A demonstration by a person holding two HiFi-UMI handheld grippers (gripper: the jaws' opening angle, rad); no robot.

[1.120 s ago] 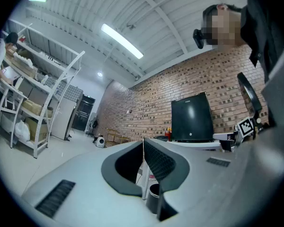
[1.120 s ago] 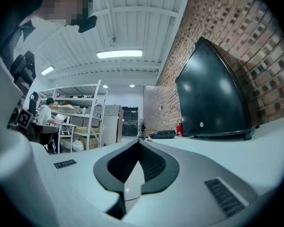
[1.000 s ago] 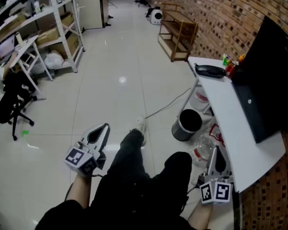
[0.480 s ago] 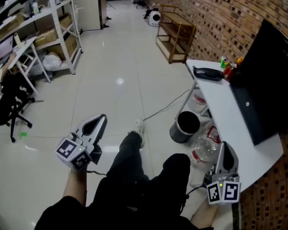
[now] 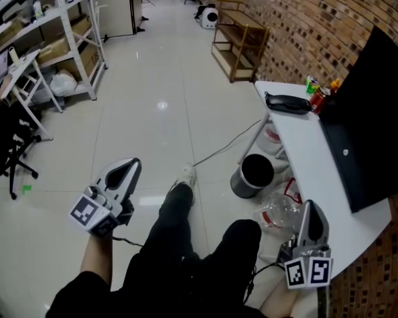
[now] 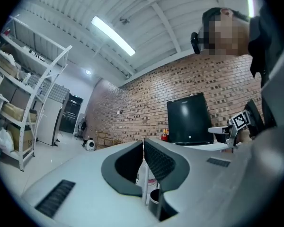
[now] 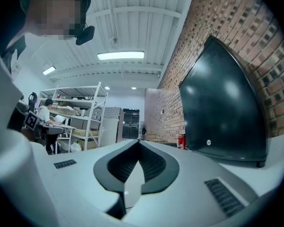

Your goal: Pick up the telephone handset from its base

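The black telephone (image 5: 288,103), handset lying on its base, sits at the far end of the white table (image 5: 304,152), beside a red can and small bottles (image 5: 318,91). My left gripper (image 5: 128,166) is held over the floor at the lower left, far from the phone, with its jaws shut on nothing. My right gripper (image 5: 311,208) is at the table's near end, pointing along it, its jaws closed together and empty. In the left gripper view the pads (image 6: 154,162) meet tip to tip. The phone does not show in either gripper view.
A black monitor (image 5: 375,111) leans against the brick wall on the table. Under the table stand a black bin (image 5: 252,174) and a clear plastic bag (image 5: 278,207). A wooden rack (image 5: 235,42) is further back, with metal shelves (image 5: 53,38) and an office chair (image 5: 6,138) at left.
Both grippers have come up a little, the left drifting leftward and the right slightly rightward in the head view. Both stay shut and empty.
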